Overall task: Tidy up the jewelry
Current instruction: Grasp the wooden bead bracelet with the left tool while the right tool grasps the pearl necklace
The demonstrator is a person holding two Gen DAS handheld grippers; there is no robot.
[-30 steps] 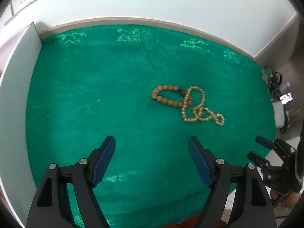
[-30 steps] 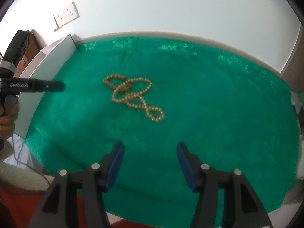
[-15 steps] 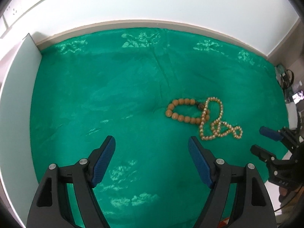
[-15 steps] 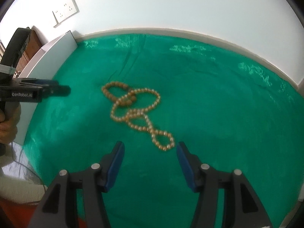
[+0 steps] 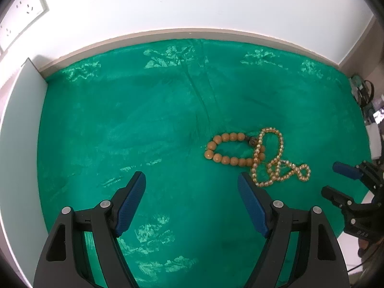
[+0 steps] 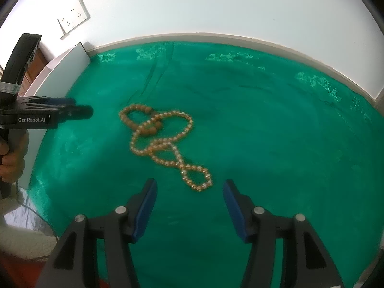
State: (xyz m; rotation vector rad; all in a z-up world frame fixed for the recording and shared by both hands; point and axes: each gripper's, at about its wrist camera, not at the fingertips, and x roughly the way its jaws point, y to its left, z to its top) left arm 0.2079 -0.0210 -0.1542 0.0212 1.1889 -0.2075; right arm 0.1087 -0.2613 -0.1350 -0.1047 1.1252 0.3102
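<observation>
A: Here, the left tongs [image 5: 190,184] stand wide open over the green cloth [image 5: 144,110] on the bench, both blue pads [image 5: 131,204] bare and nothing between them. Where does the jewelry lie?

B: Ahead of the left tongs and off to their right side. The wooden bead bracelet [image 5: 230,150], a flattened oval of large tan beads, rests flat on the cloth beyond the right pad. The pearl necklace [image 5: 276,159], of smaller pale beads twisted into several loops, crosses over the bracelet's right end, so the two pieces touch. The necklace's nearest loop lies just beside the tip of the right pad; whether it touches the pad cannot be told.

A: And the right tongs [image 6: 189,192]?

B: Also open, though less widely, and empty. Directly ahead of the gap between their pads lies the last small loop of the pearl necklace [image 6: 168,144], near the tips but apart from them. The strand runs away from the tongs and to their left, ending over the wooden bead bracelet [image 6: 141,118], the farther piece in this view.

A: What else appears?

B: A hand [image 6: 12,158] grips the left tongs [image 6: 80,110] at the far left of the right wrist view. A white panel [image 5: 19,148] stands along the cloth's left edge, and a wall socket [image 6: 73,19] sits on the wall behind.
</observation>
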